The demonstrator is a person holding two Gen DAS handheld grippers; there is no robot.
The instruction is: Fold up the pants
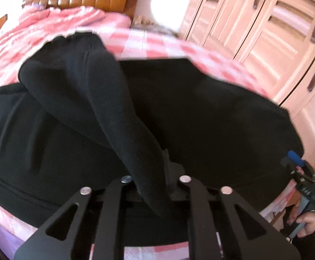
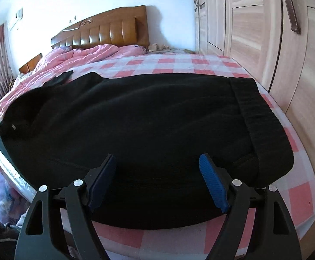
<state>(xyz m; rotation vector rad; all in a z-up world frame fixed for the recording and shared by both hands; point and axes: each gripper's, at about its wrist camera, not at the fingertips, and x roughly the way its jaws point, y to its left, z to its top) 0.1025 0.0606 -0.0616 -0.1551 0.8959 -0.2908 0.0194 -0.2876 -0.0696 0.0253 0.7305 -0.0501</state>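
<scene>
Black pants (image 1: pixel 200 112) lie across a pink checked bed. My left gripper (image 1: pixel 155 186) is shut on a fold of the pants' leg fabric (image 1: pixel 105 99), which rises from the jaws and drapes back over the rest. Its fingertips are hidden by the cloth. In the right wrist view the pants (image 2: pixel 135 119) lie flat with the ribbed waistband (image 2: pixel 261 117) at the right. My right gripper (image 2: pixel 157 173) is open, its blue pads (image 2: pixel 211 179) just above the near edge of the pants, holding nothing. The right gripper also shows at the right edge of the left wrist view (image 1: pixel 296 160).
The bed's checked sheet (image 2: pixel 179 65) extends behind the pants, with a pink quilt (image 2: pixel 75 58) and a brown headboard (image 2: pixel 109 30) beyond. A wooden wardrobe (image 2: pixel 255 32) stands close along the right side. The bed's near edge (image 2: pixel 157 242) is under the grippers.
</scene>
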